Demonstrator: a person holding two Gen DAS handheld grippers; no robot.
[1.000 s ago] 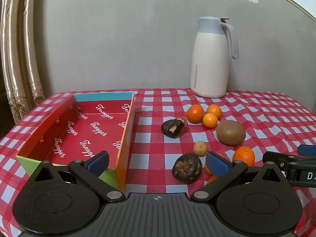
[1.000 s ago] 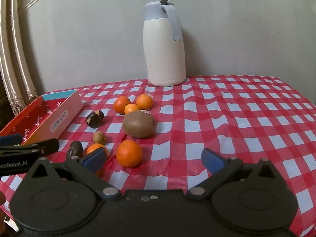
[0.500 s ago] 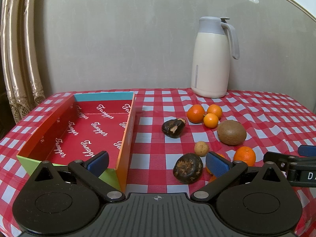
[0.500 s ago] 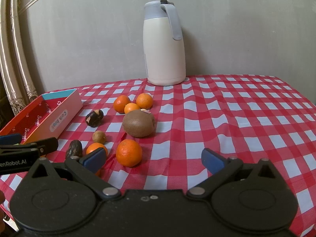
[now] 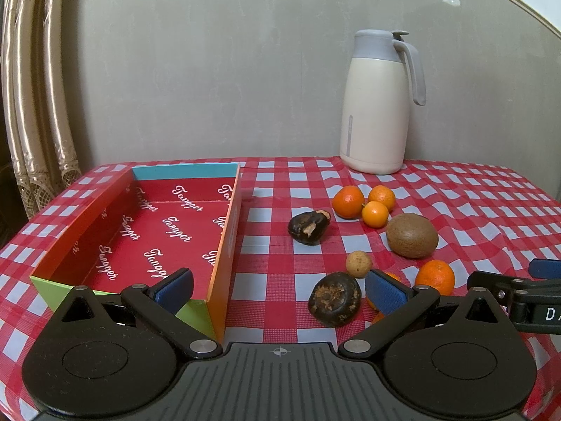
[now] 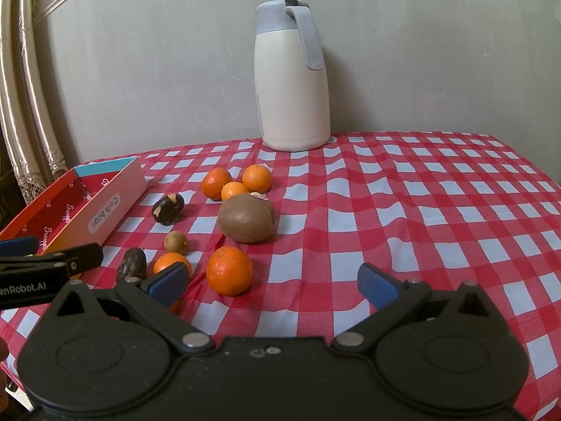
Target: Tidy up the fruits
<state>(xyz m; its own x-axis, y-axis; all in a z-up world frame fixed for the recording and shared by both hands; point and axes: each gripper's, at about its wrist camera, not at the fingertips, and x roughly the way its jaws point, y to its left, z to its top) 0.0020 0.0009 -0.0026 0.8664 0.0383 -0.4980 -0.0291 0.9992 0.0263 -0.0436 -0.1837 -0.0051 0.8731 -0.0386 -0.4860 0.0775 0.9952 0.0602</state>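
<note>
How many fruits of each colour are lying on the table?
Orange: 5
Dark brown: 2
Brown kiwi: 1
Small tan: 1
Total: 9

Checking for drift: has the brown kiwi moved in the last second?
No. The brown kiwi sits in the same spot relative to the white jug.

1. We see a glossy, wrinkled plastic tablecloth (image 6: 403, 210).
2. Our cardboard box (image 5: 224, 245) looks smooth and printed.
3. The kiwi (image 6: 245, 218) is matt and fuzzy.
4. The thermos jug (image 6: 292, 80) is smooth plastic.
5. The mandarins (image 6: 229, 270) have a dimpled sheen.
</note>
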